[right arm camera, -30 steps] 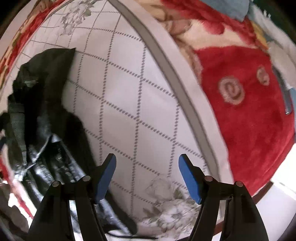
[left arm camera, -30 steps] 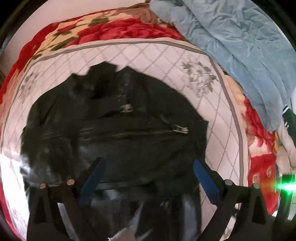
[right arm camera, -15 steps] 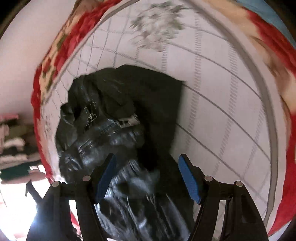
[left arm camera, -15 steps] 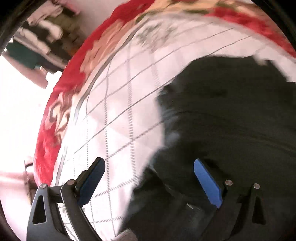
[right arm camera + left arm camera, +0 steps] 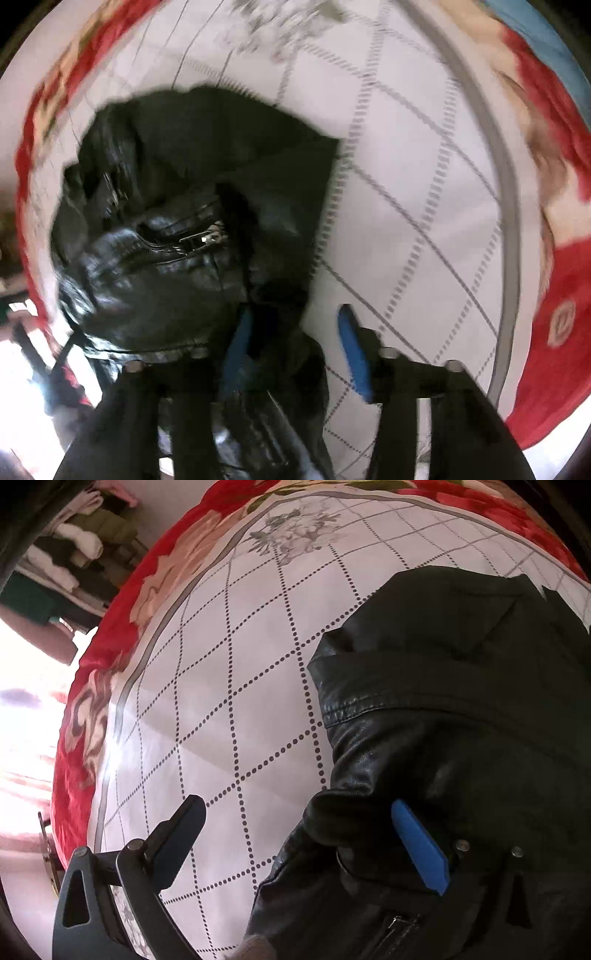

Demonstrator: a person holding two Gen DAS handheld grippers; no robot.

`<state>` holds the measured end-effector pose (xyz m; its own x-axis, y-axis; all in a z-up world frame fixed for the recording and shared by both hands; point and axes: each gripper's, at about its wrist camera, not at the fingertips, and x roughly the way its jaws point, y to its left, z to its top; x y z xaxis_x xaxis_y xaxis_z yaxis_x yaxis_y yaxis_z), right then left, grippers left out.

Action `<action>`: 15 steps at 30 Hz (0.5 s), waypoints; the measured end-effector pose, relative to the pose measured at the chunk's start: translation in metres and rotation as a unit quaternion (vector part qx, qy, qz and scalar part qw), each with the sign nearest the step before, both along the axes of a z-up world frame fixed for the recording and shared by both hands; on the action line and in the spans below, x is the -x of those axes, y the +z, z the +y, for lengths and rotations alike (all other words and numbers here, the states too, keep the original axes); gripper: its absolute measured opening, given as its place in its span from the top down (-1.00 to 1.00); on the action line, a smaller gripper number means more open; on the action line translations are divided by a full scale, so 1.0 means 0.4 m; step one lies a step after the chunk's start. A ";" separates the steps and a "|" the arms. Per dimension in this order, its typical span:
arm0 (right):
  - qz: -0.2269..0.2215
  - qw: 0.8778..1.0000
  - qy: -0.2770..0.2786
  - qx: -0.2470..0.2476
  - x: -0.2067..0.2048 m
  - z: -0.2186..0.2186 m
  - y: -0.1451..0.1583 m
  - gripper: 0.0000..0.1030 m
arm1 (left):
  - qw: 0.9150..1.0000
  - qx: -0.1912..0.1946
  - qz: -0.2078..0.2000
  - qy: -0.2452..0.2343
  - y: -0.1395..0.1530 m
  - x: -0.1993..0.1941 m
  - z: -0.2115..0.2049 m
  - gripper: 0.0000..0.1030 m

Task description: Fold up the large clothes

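Note:
A black leather jacket [image 5: 461,709] lies on a white quilted bed cover [image 5: 229,686]. In the left wrist view my left gripper [image 5: 295,842] is open at the jacket's left edge, with one blue pad [image 5: 419,845] over the leather and the other finger over the cover. In the right wrist view the jacket [image 5: 177,229] is bunched, its zipper [image 5: 207,238] showing. My right gripper [image 5: 295,343] is partly closed around the jacket's right edge; the view is blurred and I cannot tell whether it grips.
A red floral blanket [image 5: 110,657] rims the quilted cover and also shows in the right wrist view [image 5: 554,314]. Stacked clothes [image 5: 74,561] sit beyond the bed at the far left. A blue cloth [image 5: 554,48] lies at the far right.
Both grippers swung onto the jacket. The left one now sits low at its left edge. The right one's jaws have narrowed at the jacket's right edge.

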<state>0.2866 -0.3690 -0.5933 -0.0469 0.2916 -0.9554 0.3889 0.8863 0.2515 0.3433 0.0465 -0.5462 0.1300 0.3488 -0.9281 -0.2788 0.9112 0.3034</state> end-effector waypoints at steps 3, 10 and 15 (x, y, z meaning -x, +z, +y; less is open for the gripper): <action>-0.008 0.999 -0.010 -0.044 0.061 -0.010 -0.008 -0.10 | 1.000 -0.006 0.003 -0.007 0.015 -0.003 0.002 -1.00; 0.011 0.997 0.041 -0.059 0.136 0.063 -0.080 -0.15 | 0.999 0.030 -0.006 -0.043 0.106 0.066 -0.062 -1.00; -0.001 0.998 0.060 -0.014 0.149 0.107 -0.091 0.53 | 0.996 0.031 0.047 -0.064 0.033 0.168 -0.109 -1.00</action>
<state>0.2268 -0.3263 -0.6298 -0.0817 0.3106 -0.9470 0.2799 0.9191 0.2773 0.2759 0.0029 -0.5330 0.0810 0.2763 -0.9576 -0.1320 0.9553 0.2644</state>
